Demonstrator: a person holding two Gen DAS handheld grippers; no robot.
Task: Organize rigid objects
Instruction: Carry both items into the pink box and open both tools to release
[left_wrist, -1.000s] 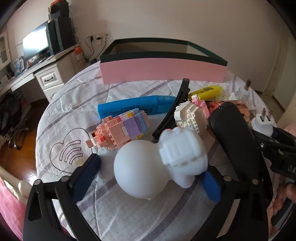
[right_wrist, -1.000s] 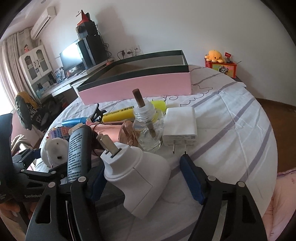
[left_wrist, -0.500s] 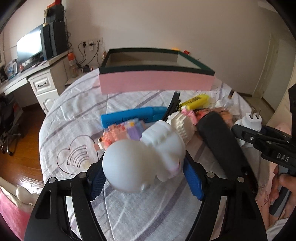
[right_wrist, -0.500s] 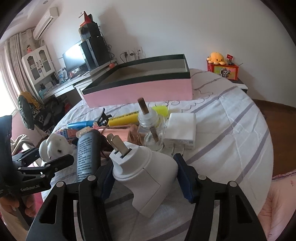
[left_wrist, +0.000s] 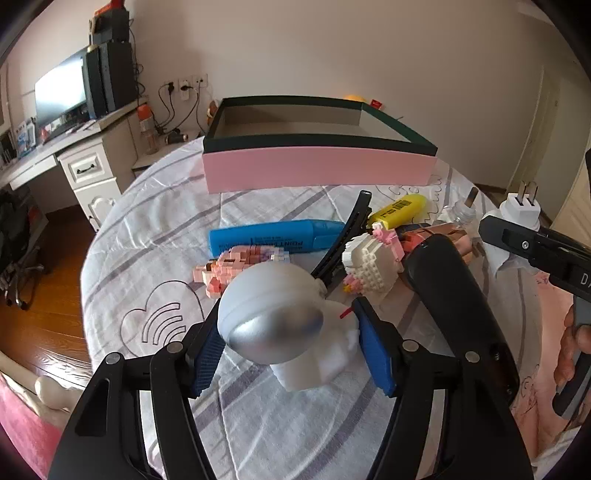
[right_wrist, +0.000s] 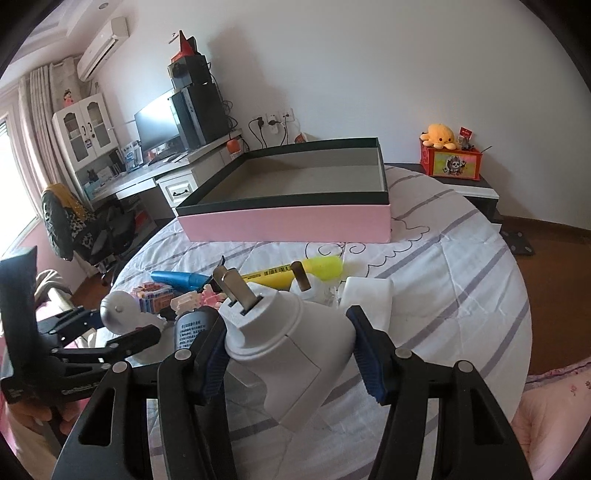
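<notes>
A white astronaut figure with a silver visor sits between the blue pads of my left gripper. The jaws are closing and both pads press on it; it is tipped up off the cloth. The right wrist view shows the same figure in the left gripper. My right gripper is shut on a white plug adapter, prongs pointing up and away, held just above the table. The adapter also shows at the right of the left wrist view. A pink box with a dark green rim stands open behind.
On the striped cloth lie a blue highlighter, a yellow highlighter, a black hair clip, a pink brick figure, a white brick figure and a black can. A small glass bottle and a white charger block sit beyond the adapter.
The left jaws have closed onto the astronaut figure, which has turned its visor towards the camera and tipped up. The right jaws have closed onto the plug adapter and raised it slightly.
</notes>
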